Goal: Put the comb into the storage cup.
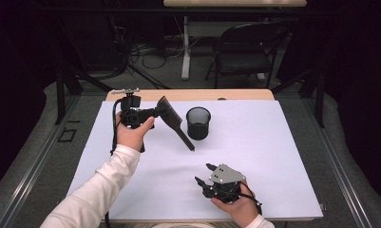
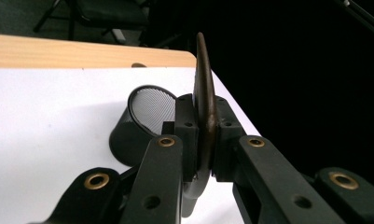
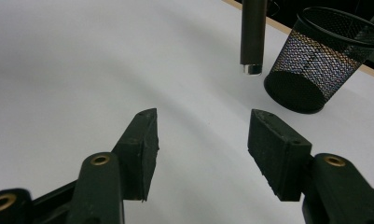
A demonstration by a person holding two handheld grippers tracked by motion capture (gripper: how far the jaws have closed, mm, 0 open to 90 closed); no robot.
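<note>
Your table [image 1: 273,142] is a broad, smooth white sheet over a wooden top, with a dark room, a folding chair [image 1: 242,50] and floor cables behind it. Toward the far middle stands a round black wire-mesh pen cup [image 1: 198,122], upright. Your left gripper [image 1: 152,113] is clamped on the flat toothed end of a dark comb [image 1: 175,123], which hangs above the sheet, its slim handle slanting down just left of the cup. The left gripper view shows the comb edge-on, a thin curved blade [image 2: 204,107] pinched between the pads. Your right gripper [image 1: 203,173] rests near the front edge; its own view shows jaws apart, holding nothing, with the handle's silver tip [image 3: 252,69] beside the cup.
</note>
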